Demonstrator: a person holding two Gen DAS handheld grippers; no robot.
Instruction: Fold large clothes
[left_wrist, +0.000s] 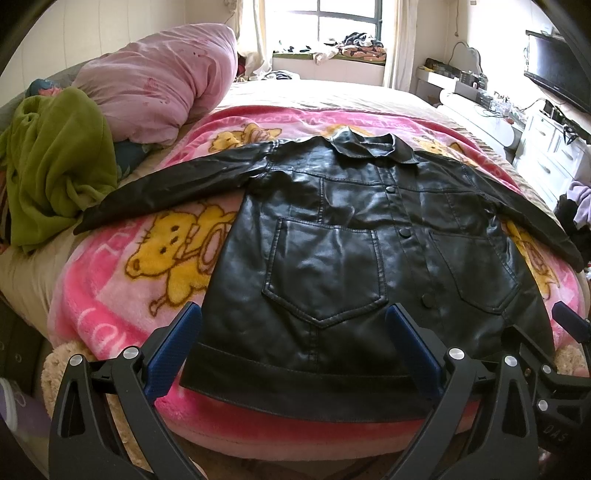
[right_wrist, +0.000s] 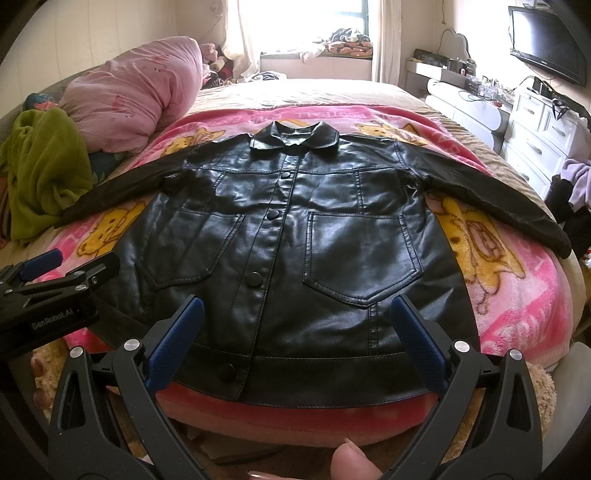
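A black leather jacket (left_wrist: 354, 236) lies flat, front up and buttoned, on a pink bear-print blanket (left_wrist: 122, 291), with both sleeves spread out to the sides. It also shows in the right wrist view (right_wrist: 295, 240). My left gripper (left_wrist: 293, 317) is open and empty, hovering over the jacket's hem at its left half. My right gripper (right_wrist: 297, 310) is open and empty, hovering over the hem at the jacket's right half. The left gripper's body (right_wrist: 48, 288) shows at the left edge of the right wrist view.
A green garment (left_wrist: 55, 170) and a pink rolled quilt (left_wrist: 159, 81) lie at the bed's left. A white dresser (right_wrist: 535, 136) and a wall TV (right_wrist: 546, 40) stand to the right. A window (left_wrist: 343, 18) is behind the bed.
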